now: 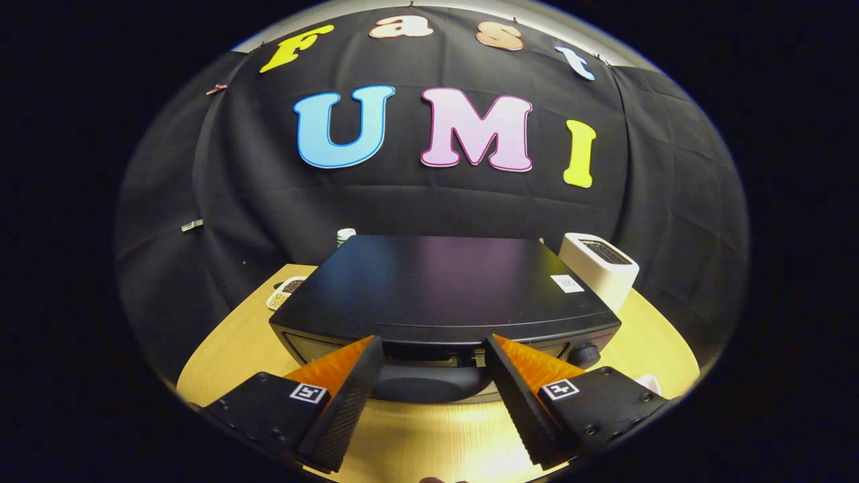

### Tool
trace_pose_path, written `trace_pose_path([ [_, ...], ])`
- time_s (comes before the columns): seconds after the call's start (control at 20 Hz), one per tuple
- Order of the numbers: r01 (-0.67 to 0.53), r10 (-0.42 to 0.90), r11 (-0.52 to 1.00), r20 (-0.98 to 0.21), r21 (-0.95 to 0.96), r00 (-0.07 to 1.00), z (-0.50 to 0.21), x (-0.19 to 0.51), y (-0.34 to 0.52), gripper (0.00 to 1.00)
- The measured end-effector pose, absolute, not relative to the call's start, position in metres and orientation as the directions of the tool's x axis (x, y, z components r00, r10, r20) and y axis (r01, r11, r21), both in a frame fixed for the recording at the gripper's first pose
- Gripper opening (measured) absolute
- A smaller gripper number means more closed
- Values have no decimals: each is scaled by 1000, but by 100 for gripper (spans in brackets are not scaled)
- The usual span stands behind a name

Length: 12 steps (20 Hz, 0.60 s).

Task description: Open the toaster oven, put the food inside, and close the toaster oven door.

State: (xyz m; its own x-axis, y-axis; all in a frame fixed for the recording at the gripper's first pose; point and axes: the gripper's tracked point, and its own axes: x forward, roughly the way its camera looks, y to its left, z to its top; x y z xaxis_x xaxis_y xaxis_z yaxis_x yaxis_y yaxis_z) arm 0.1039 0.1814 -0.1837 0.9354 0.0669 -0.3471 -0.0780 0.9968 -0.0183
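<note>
While the black toaster oven [443, 285] sits mid-table with its front toward me, I see its door as closed, top panel flat and glossy. The door handle [429, 388], a dark rounded bar, runs across the front just ahead of my fingertips and spans the gap between them. A white sticker [567, 284] sits on the oven's top near its right rear corner. A round knob [585, 354] shows at the front right, just past my right finger.

My gripper [434, 354] is spread wide, nothing pinched. The fingers [349, 396] are dark ribbed wedges with orange backing, both tips up close to the oven front, one on either side of the handle. I can't tell if either tip actually touches the oven.

Outward: a white slot toaster [599, 267] stands just beside the oven's right rear corner. Behind the left rear corner there's a small white container with a green band [345, 235], mostly hidden. Left of the oven, a small tray [287, 292] holds something dark and something pale; too small to identify. All on a light wooden table [221, 355].
</note>
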Motion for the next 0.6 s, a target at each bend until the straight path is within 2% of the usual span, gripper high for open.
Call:
trace_pose_path([
  [0.1, -78, 81, 997, -359, 24, 930, -186, 103, 180, 99],
  [0.6, -93, 88, 996, -389, 5, 917, -195, 65, 177, 99],
])
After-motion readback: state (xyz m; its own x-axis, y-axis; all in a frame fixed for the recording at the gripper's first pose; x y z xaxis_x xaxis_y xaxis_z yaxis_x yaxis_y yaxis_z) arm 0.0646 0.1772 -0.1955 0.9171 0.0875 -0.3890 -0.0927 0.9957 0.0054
